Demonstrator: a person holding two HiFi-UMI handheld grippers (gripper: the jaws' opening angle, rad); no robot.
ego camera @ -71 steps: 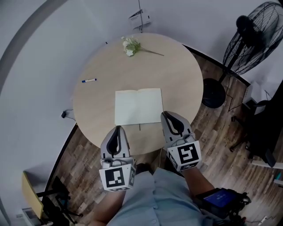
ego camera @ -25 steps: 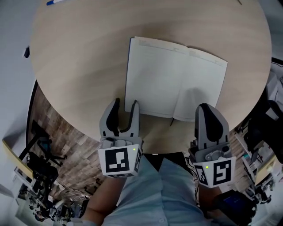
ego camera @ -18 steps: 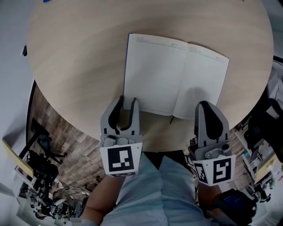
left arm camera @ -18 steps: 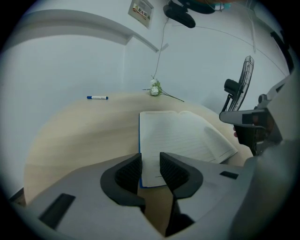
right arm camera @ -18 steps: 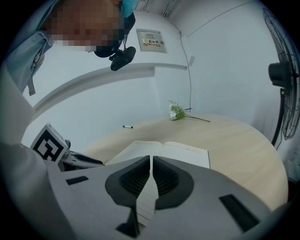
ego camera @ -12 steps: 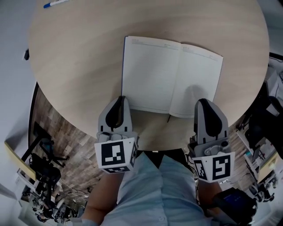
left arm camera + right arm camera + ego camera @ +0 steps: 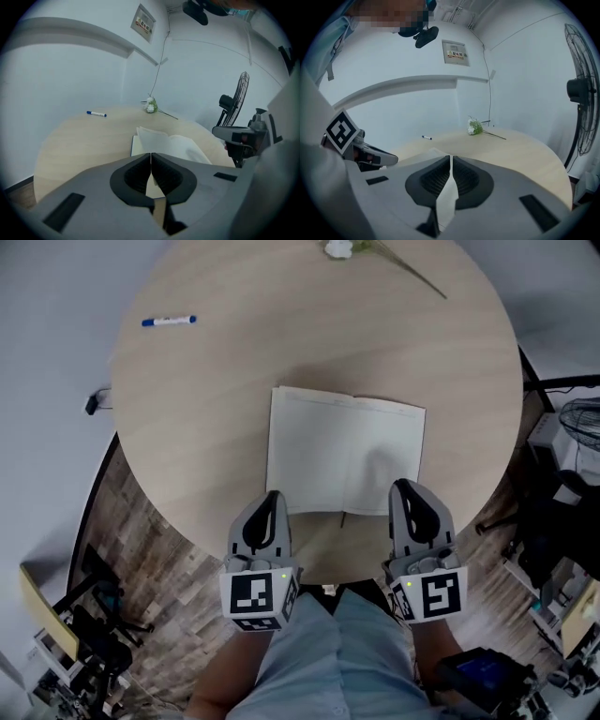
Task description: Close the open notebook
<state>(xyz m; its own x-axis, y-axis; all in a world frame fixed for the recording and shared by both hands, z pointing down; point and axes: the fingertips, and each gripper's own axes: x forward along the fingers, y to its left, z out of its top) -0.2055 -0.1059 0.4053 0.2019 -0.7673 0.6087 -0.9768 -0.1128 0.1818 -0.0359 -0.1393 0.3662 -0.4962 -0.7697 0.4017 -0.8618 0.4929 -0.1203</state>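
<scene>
Notebook (image 7: 347, 451) lies on the table (image 7: 216, 427) near its front edge; pen (image 7: 169, 322) to the left behind it, flower (image 7: 339, 248) at the far rim.

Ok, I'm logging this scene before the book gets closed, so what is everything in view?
table: one, light wood, round, under everything
notebook: one, white pages, open on the table's near side
pen: one, blue, far left of the tabletop
flower sprig: one, white with a green stem, at the table's far edge
fan: one, black, beside the table's right
shirt: one, light blue, bottom of the head view
left gripper: one, grey, shut on the notebook's near left edge
right gripper: one, grey, shut on its near right edge
</scene>
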